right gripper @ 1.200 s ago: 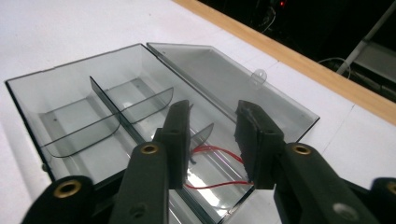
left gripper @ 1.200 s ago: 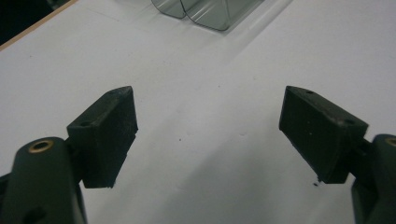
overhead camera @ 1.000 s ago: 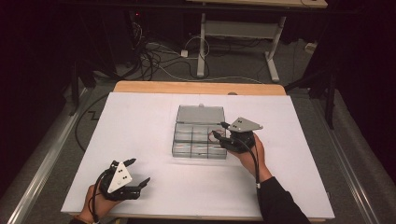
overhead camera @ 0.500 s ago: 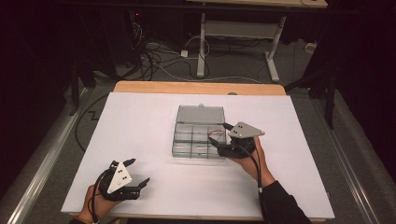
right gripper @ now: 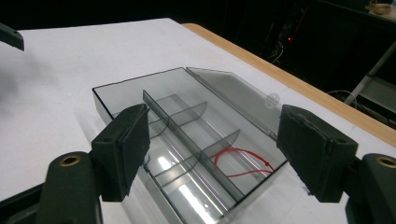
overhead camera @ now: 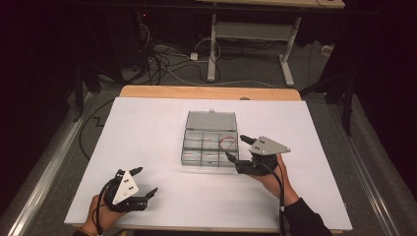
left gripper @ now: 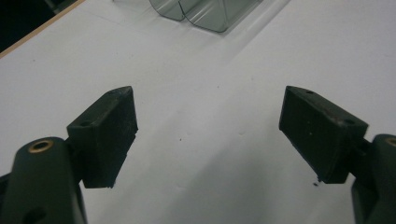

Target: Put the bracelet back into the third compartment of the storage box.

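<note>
We read no brand, label or writing on anything: the clear compartment box [overhead camera: 210, 143] and its raised lid [overhead camera: 211, 120] were bare plastic, and the grey plates on our tongs carried nothing legible.

The box sat near the middle of the white counter [overhead camera: 147, 128], lid hinged open toward the far edge. Dividers split it into small compartments; a red wire loop [overhead camera: 226, 143] lay in the one at the far right corner as seen from above, and in the right gripper view the same red wire loop [right gripper: 243, 163] rested on the floor of a compartment just beside the lid hinge.

Our right tongs [overhead camera: 235, 148] hovered just beside the box's right near corner. Their jaws had just been opening and stood released, wide apart, with nothing pressed between the pads; in the right gripper view the box [right gripper: 187, 135] lay beyond and below them.

Our left tongs [overhead camera: 145, 182] rested low over the near left part of the counter, well apart from the box, also released and empty, jaws spread over bare white surface in the left gripper view, where the box's corner [left gripper: 205, 14] showed at the top.

Open white surface lay around the box on every side. A wooden strip [overhead camera: 206, 92] edged the counter's far side.
</note>
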